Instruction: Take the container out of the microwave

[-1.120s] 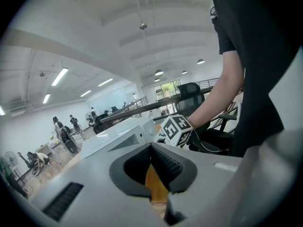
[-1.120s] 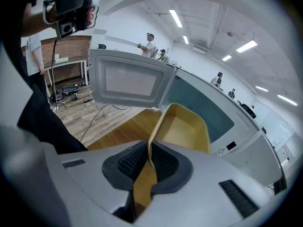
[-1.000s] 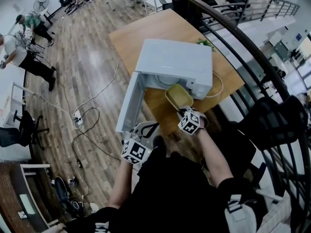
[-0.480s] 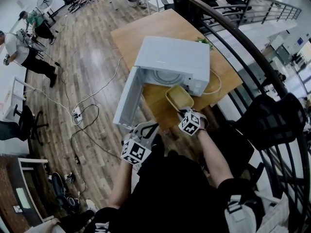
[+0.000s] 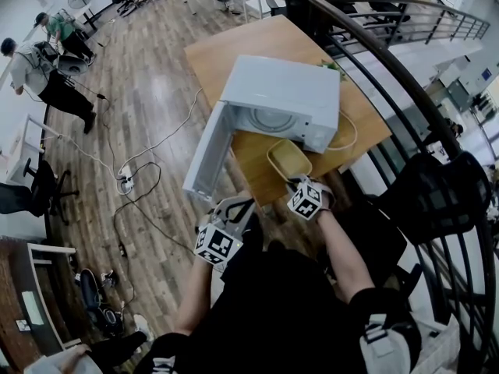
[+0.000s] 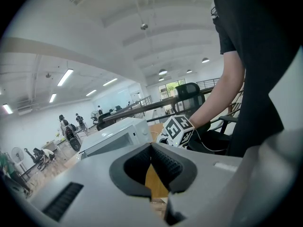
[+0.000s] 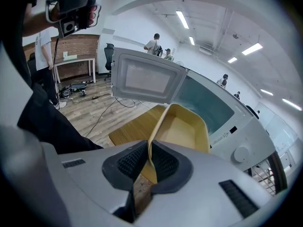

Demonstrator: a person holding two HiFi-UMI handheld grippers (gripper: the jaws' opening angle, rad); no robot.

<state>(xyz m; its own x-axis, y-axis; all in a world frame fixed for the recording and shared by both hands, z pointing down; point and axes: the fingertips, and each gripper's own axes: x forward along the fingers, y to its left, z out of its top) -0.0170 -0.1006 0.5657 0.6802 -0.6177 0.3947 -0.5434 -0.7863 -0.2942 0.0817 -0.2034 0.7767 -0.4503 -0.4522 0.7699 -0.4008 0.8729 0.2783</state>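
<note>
The right gripper (image 7: 149, 161) has its jaws pressed tight on the near rim of the yellow container (image 7: 185, 129). The container is outside the microwave (image 5: 284, 92), over the near edge of the table (image 5: 234, 49), beside the open door (image 5: 209, 158). I cannot tell whether it touches the wood. The left gripper (image 6: 151, 148) has its jaws together on nothing, just off that same edge.

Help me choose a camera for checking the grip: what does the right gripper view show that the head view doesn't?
Only the right gripper view: the tongs of the right gripper shut on the rim of the yellow container. Only the head view: that gripper's marker cube, the forearm behind it, the cord of the microwave. Both: the container in front of the microwave, its door open.
</note>
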